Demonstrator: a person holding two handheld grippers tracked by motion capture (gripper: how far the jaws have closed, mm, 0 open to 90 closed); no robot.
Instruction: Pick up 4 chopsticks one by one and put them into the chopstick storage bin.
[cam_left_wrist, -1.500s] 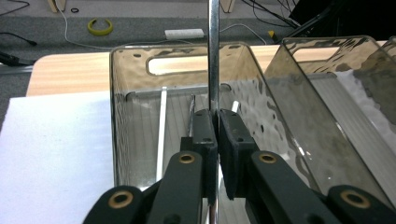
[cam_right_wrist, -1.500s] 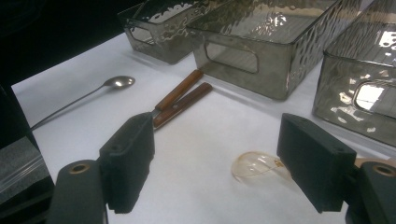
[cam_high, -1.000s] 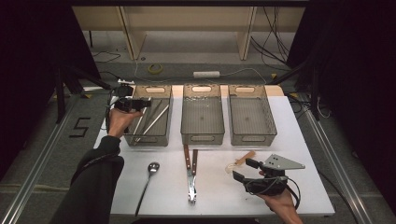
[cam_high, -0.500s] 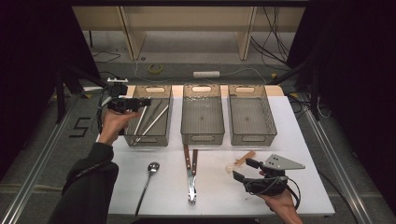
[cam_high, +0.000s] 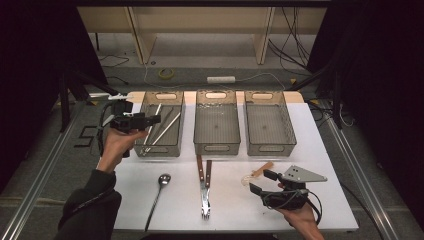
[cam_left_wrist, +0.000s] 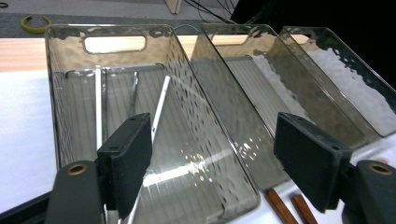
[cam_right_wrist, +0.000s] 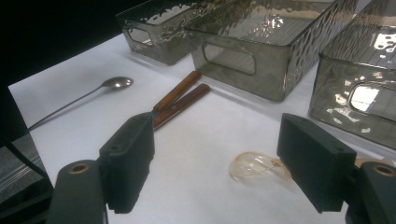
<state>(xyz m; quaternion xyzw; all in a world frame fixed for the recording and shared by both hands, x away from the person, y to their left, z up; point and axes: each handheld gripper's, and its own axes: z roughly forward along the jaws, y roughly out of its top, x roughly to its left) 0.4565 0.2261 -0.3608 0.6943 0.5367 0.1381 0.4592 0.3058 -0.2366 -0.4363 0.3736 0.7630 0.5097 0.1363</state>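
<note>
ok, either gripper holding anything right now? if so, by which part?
Nothing is held. The left gripper hangs over the left bin, jaws just opened and empty. The right gripper has open jaws around the clear spoon on the table, not touching it.

We see the left smoky clear bin (cam_high: 161, 125) upright at the tabletop's (cam_high: 320, 150) far edge, holding long pale sticks (cam_left_wrist: 159, 109) lying lengthwise. Near the right, a clear plastic spoon (cam_right_wrist: 254, 168) with a wooden handle lies flat.

Glossy rippled plastic bin (cam_left_wrist: 196, 116)
</note>
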